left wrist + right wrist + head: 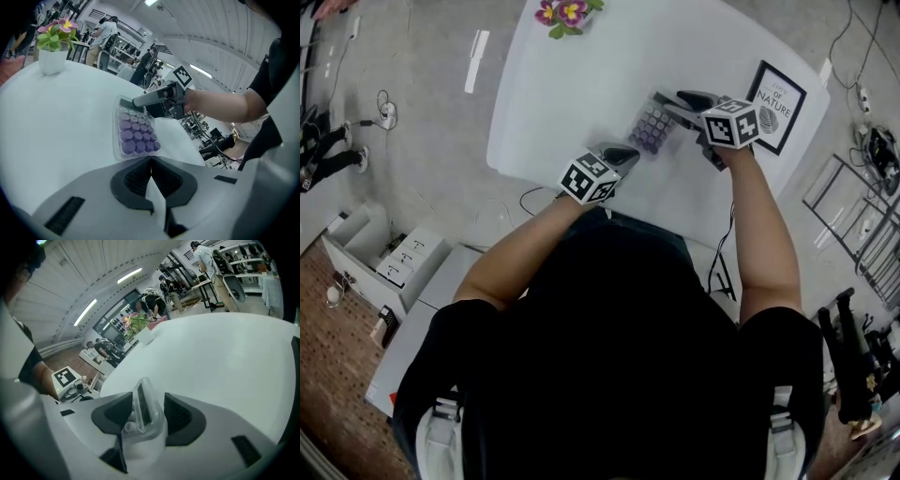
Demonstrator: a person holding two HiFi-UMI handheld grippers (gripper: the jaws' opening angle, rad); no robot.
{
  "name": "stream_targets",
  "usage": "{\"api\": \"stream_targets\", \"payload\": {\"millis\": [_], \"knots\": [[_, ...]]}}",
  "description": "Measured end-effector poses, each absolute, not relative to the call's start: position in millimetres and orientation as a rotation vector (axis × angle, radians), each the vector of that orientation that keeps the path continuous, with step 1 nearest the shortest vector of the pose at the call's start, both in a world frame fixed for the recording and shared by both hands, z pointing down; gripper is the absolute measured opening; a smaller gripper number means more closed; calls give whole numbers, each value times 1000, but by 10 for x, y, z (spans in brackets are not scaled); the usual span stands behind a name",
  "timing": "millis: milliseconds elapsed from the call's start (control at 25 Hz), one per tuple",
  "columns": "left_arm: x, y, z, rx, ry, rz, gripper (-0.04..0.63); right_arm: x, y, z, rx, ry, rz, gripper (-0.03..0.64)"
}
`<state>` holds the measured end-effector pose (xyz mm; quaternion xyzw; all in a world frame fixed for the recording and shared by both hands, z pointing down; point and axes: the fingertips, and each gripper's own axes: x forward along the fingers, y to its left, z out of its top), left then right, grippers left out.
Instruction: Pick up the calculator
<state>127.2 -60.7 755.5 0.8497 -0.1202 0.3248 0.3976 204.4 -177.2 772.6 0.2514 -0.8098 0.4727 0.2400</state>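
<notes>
The calculator [652, 127], in a clear case with purple keys, is near the middle of the white table [581, 75]. My right gripper [671, 107] reaches in from the right and is shut on its far, display end. In the right gripper view the calculator [146, 409] stands edge-on between the two pads, which touch both of its faces. The left gripper view shows the calculator [136, 133] just ahead of my left gripper [151, 161], with the right gripper [137, 101] over its top end. My left gripper [626, 153] is shut, holds nothing and sits just short of the near end.
A white pot of flowers [567, 14] stands at the table's far edge. A framed print [776, 106] lies at the right, beyond my right hand. The table's near edge runs just behind my left gripper. Drawers [403, 258] and cables are on the floor at the left.
</notes>
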Motion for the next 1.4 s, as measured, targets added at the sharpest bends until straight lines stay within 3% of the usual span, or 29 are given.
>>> {"api": "stream_targets", "payload": {"millis": [360, 1000, 1400], "knots": [[1375, -513, 7714, 2147, -284, 911, 17, 2053, -1765, 7782, 664, -2171, 1264, 154], [1400, -448, 7707, 2160, -220, 944, 17, 1937, -1622, 7619, 564, -2144, 1743, 118], [1384, -465, 7707, 2173, -189, 921, 17, 1972, -1595, 7532, 625, -2157, 1771, 110]]}}
